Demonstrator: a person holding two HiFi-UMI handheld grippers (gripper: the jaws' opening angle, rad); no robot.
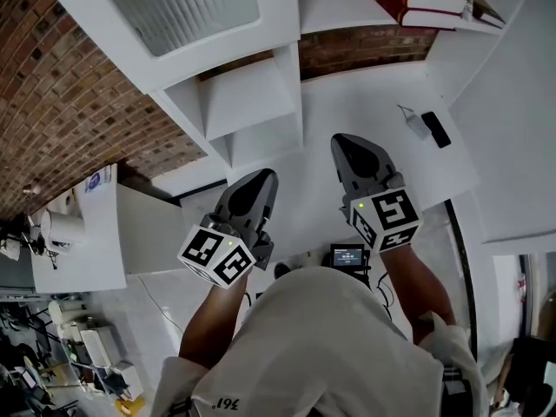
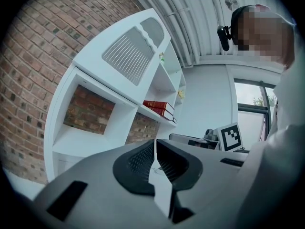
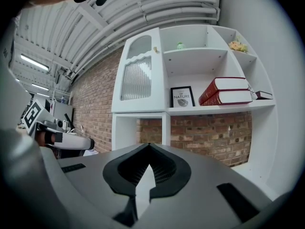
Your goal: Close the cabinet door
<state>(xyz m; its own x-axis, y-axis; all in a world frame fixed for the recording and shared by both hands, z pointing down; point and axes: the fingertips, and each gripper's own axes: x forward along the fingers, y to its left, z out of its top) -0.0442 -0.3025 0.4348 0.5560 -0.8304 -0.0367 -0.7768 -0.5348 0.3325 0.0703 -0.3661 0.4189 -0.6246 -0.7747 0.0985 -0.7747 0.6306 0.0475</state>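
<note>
Against a brick wall (image 3: 95,109), white cabinet (image 3: 165,128) holds framed print (image 3: 181,97) reading NATURE.

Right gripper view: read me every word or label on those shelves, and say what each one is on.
"NATURE": on the black-framed print standing on a shelf of the white cabinet; the smaller line above that word is too small to read.
Two red hardcover books: no lettering legible.

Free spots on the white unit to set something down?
Free: small cubby under the door; the wide counter under the red books, bar two small things at its right. Crowded: the shelf with framed picture and books.
</note>
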